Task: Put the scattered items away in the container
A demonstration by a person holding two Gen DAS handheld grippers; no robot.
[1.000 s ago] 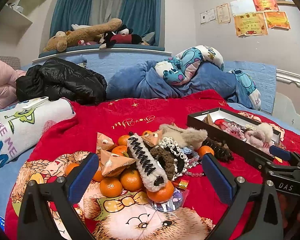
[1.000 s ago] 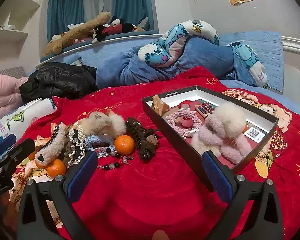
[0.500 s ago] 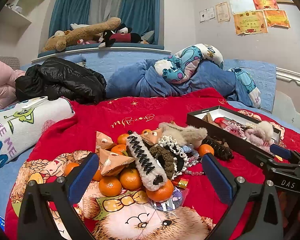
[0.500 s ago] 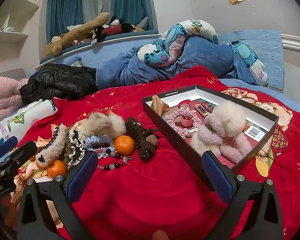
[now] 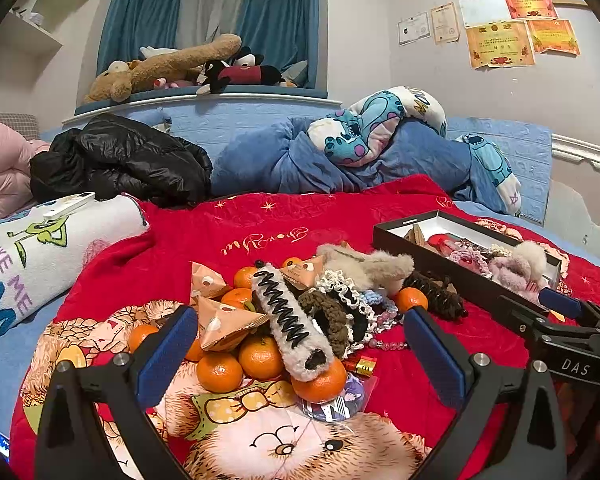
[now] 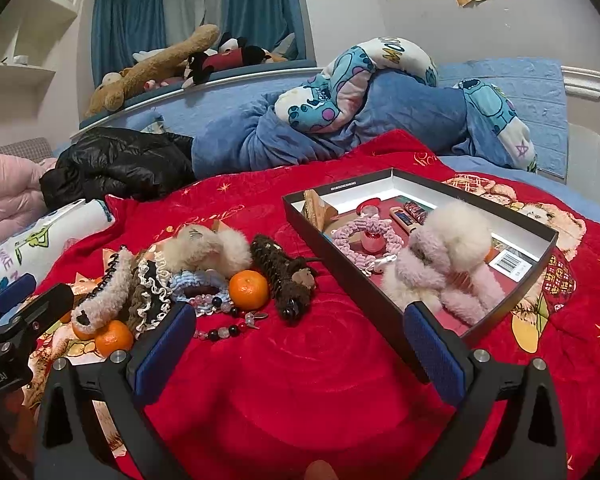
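- The left gripper (image 5: 300,344) hangs over the near edge of the pile, its fingers spread wide with nothing between them; the judgement is that it is lined up for a pick.
- The right gripper (image 6: 300,344) is likewise spread and empty, above bare red quilt (image 6: 284,380) between pile and box.
- The box (image 6: 339,252), black-walled, shallow and rigid, lies on the bed to the right of the pile, near but apart from it. It already holds a pink fluffy clip (image 6: 451,264) and a crocheted ring (image 6: 363,236).
- Still outside: smooth round tangerines (image 5: 262,356), a long fleecy hair clip (image 5: 288,320) lying across them, folded paper packets (image 5: 228,324), and a bead string (image 6: 224,328).
- Soft pile items should compress; tangerines may roll.
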